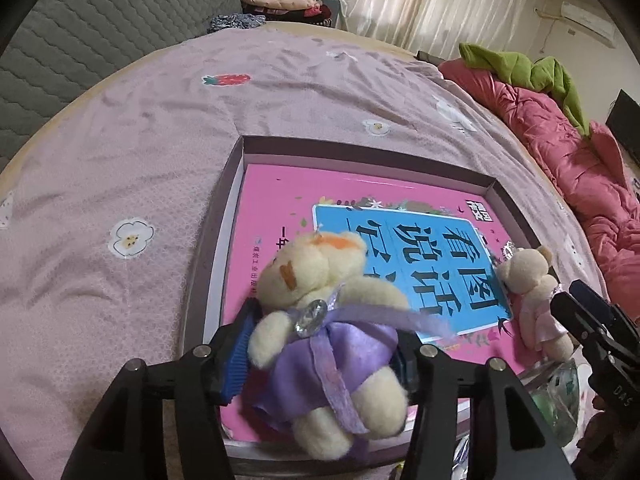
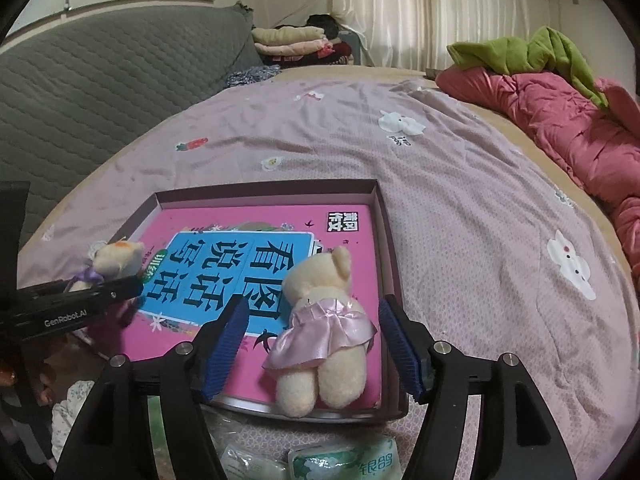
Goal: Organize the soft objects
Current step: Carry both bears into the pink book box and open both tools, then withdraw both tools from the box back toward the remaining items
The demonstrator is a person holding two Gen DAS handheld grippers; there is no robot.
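"GenRobot.AI" marks left tongs gripping purple-dressed bear — right tongs wide.

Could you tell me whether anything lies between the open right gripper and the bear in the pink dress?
Nothing visible does. The bear in the pink dress lies on the pink book in the box, between the spread fingers of the right gripper, which do not touch it.

Home bedroom: bed, curtains, folded clothes
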